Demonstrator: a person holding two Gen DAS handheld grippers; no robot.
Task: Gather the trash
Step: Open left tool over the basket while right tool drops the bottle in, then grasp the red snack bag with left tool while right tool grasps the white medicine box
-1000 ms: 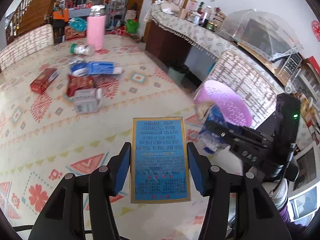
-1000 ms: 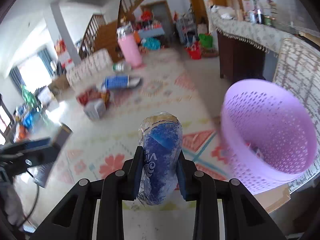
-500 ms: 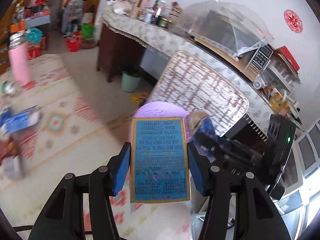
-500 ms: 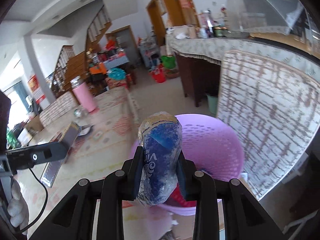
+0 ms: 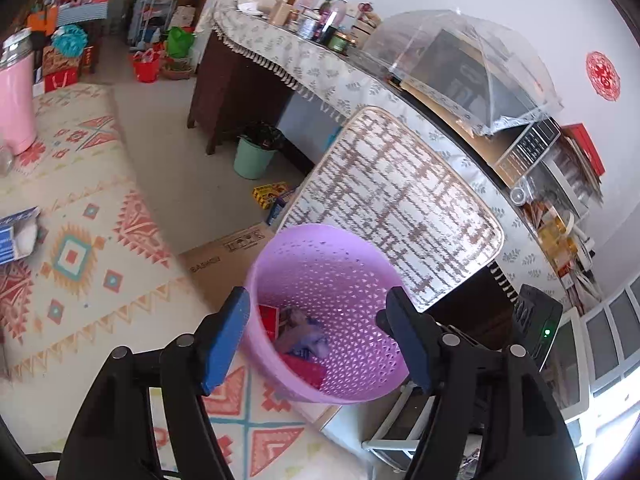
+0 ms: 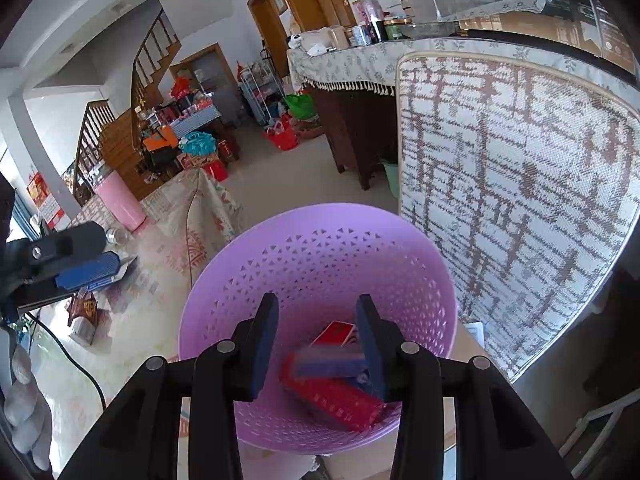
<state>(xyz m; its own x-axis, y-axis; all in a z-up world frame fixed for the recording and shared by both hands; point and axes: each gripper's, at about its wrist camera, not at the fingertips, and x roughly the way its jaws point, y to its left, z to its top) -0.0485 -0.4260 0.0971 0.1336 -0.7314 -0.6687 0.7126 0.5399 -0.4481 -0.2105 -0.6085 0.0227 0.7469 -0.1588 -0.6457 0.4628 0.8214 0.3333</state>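
Both tools hang over the purple basket (image 6: 320,264), jaws opening with nothing gripped: left tool (image 5: 320,336), right tool (image 6: 318,344). Red and blue packets (image 6: 332,380) lie in the basket directly beneath them.

Both grippers pointed downward at a slant. The left gripper (image 5: 320,336) had its jaws opening, wide apart, with nothing gripped between its blue pads (image 5: 224,336). The right gripper (image 6: 316,344) also had its jaws opening, narrower, with nothing pressed between them. A gloved hand (image 6: 24,408) held the left gripper.
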